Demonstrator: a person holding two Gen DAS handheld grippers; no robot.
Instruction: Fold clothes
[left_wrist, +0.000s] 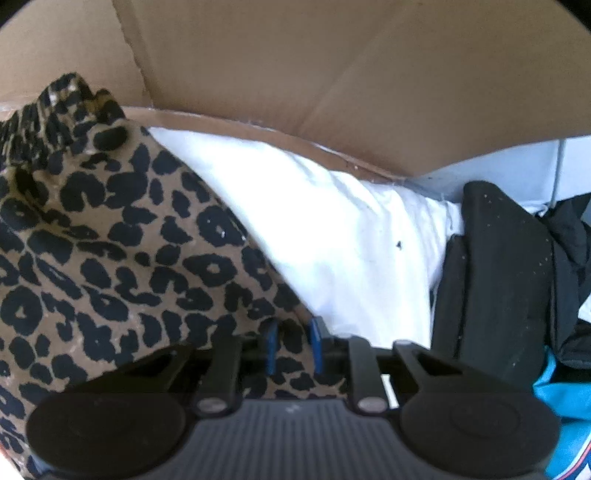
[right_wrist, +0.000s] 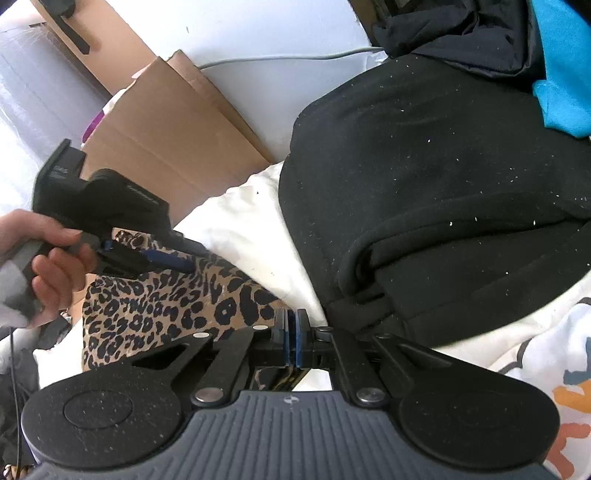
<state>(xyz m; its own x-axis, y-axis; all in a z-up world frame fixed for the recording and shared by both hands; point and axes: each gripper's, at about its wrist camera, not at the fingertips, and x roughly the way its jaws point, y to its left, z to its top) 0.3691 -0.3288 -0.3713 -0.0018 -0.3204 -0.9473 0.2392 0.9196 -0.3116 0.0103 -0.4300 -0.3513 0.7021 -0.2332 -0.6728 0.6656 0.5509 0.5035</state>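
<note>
The leopard-print garment (left_wrist: 122, 236) lies bunched over a white cloth (left_wrist: 332, 236), beside a cardboard box (left_wrist: 332, 74). The left claw (left_wrist: 293, 347) pinches a fold of it between nearly closed pads; so small a bite could slip free when pulled. The right claw (right_wrist: 291, 332) is clenched at the garment's near edge, though whether it holds fabric cannot be told. The black garment (right_wrist: 443, 184) just beside could snag.

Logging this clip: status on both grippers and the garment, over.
Left gripper pinching leopard-print garment. Right gripper shut at the garment's edge, grip unclear. Black sweatshirt piled alongside on the white sheet.
</note>
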